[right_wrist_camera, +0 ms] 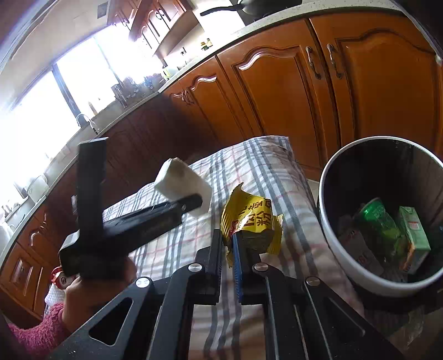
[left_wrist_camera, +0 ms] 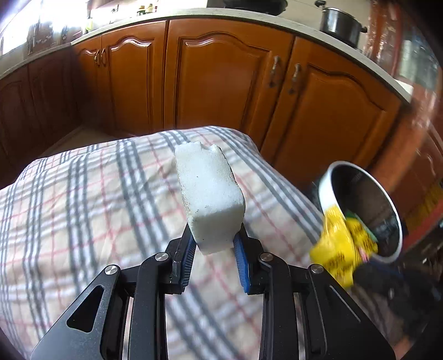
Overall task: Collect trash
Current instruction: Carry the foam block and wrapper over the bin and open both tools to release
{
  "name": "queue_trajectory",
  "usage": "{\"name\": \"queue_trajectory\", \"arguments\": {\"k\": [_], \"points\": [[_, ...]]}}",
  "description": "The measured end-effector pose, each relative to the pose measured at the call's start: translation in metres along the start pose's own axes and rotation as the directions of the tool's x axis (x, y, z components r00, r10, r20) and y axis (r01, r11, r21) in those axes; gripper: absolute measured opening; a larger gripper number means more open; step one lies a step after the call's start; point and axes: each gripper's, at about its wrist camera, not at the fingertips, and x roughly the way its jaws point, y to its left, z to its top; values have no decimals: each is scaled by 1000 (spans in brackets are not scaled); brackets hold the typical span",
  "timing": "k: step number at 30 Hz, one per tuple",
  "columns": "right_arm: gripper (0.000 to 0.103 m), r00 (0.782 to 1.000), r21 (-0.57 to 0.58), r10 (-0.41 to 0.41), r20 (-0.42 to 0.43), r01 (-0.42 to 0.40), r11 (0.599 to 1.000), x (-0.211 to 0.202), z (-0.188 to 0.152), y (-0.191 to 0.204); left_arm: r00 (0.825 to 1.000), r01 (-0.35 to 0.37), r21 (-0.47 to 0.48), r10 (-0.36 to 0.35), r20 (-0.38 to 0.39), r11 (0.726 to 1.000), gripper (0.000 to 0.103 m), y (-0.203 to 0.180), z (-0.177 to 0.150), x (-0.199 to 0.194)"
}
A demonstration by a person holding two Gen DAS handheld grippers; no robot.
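My left gripper is shut on the near end of a white foam block, held above the checked cloth. The right wrist view shows the same foam block at the tip of the left gripper, lifted off the cloth. My right gripper is shut on a crumpled yellow wrapper with red print. In the left wrist view the yellow wrapper hangs blurred in front of the white bin. The white bin stands to the right and holds green cartons and other trash.
The checked cloth covers a raised surface. Wooden cabinet doors run behind it under a light counter with a dark pot. A hand in a pink sleeve holds the left gripper's handle. A bright window is at the left.
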Motion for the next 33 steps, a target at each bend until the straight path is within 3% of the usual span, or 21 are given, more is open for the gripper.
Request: {"name": "queue_trajectory", "arguments": {"k": [12,33], "points": [[7,1000,-4,-13,7,13,1000,-33,-27,5,1000,-5,46,5,12,999,25,-22,-43,-59],[7,992,35,-99,80,97,995,-97,-41,-19,997,76,128,-77,7,989,25,-90,-58,-77]]}}
